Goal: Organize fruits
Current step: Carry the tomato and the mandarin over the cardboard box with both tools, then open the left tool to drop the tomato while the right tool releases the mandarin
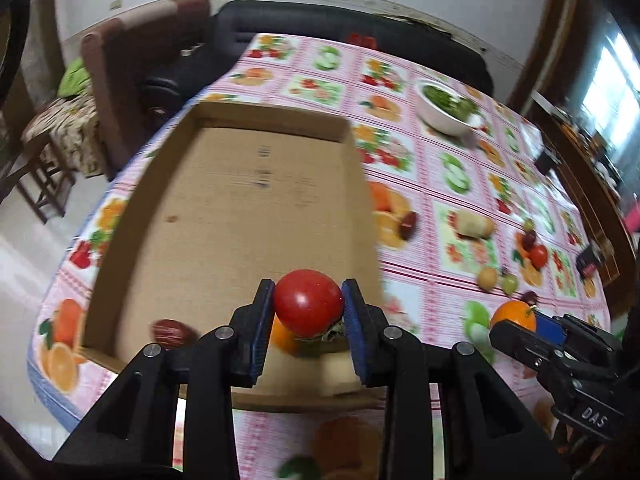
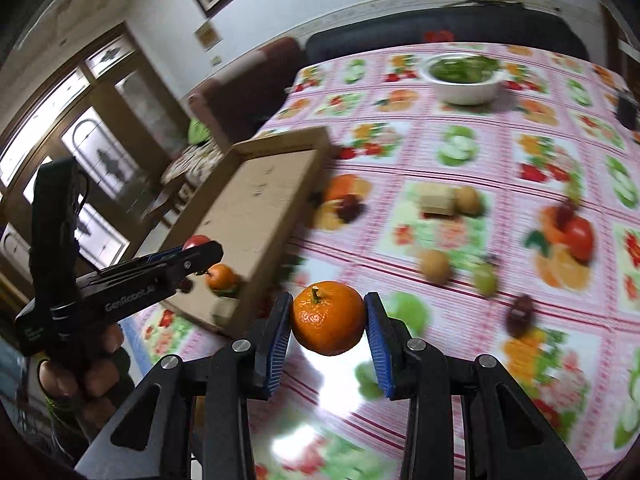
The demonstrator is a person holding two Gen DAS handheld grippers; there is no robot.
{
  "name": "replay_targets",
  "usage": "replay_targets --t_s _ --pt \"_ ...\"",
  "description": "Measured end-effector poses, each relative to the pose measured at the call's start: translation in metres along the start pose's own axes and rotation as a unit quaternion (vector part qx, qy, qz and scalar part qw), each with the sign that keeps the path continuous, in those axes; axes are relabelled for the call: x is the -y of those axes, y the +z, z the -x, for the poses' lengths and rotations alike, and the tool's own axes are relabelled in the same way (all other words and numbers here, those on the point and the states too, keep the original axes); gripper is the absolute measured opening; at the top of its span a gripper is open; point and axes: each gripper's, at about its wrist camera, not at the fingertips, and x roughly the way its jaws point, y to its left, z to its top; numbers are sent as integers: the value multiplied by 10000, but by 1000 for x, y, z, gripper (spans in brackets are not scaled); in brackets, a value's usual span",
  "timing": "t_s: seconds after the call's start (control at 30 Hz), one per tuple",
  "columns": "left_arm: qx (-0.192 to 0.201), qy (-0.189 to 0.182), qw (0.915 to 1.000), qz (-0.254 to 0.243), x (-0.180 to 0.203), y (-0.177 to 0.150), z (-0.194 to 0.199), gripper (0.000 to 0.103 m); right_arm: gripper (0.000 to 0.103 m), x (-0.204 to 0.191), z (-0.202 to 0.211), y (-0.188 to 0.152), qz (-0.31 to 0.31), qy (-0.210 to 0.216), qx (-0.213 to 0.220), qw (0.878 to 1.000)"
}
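**Both jaws loaded, tray to the left**

Jaws of the left gripper are pinched on a tomato held over the cardboard tray. A mandarin is clamped by the right gripper, well right of the tray; the left is nearer.

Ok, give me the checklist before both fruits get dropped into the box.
1. Left tongs shut on tomato: ok.
2. Right tongs shut on orange: ok.
3. Tomato above box: ok.
4. Orange above box: not ok, it hangs over the tablecloth beside it.
5. Free room on box floor: ok, far end is bare.
6. The two tongs apart from each other: ok.
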Motion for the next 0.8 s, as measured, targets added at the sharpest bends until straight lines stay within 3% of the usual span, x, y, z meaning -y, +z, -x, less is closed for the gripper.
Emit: replay_targets --t_s 0.33,0.57,0.8 --pt "-87 504 9974 507 -59 8 -18 32 37 -62 -65 33 556 192 -243 9980" --pt "-238 649 9961 557 -69 10 -37 32 37 -78 -125 43 734 65 -644 9952" --pt "-372 745 9948 591 -73 7 -49 32 37 -85 -144 48 897 -36 -708 9934"
